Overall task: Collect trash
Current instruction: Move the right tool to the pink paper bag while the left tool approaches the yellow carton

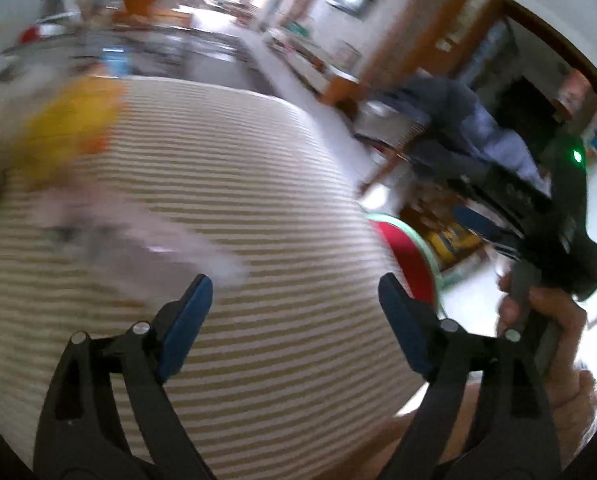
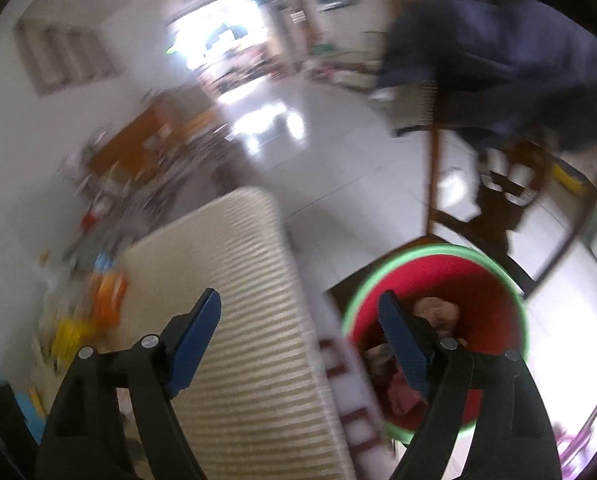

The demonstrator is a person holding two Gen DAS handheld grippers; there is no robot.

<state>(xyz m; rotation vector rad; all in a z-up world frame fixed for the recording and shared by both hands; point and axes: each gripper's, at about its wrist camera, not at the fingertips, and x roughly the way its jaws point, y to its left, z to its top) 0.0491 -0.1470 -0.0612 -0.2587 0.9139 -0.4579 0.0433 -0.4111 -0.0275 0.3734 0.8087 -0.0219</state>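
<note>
left wrist view: both tongs (image 1: 290, 320) (image 2: 304, 330) tilt downward, spread wide, apparently empty despite blur.

right gripper (image 2: 300, 326): jaws wide apart, nothing between the blue pads (image 2: 196, 340)
bin (image 2: 494, 280): red inside, green rim, low right, partly behind the right finger
bin contents (image 2: 434, 310): crumpled brownish and pinkish scraps, blurred
striped table (image 2: 250, 320): beige ribbed top, left of bin, under left finger
clutter (image 2: 106, 296): orange and yellow items at table's far left edge, too blurred to name
chair (image 2: 434, 176): wooden, beyond bin, dark blue cloth (image 2: 498, 52) draped over it
floor (image 2: 338, 152): pale glossy tiles
</note>
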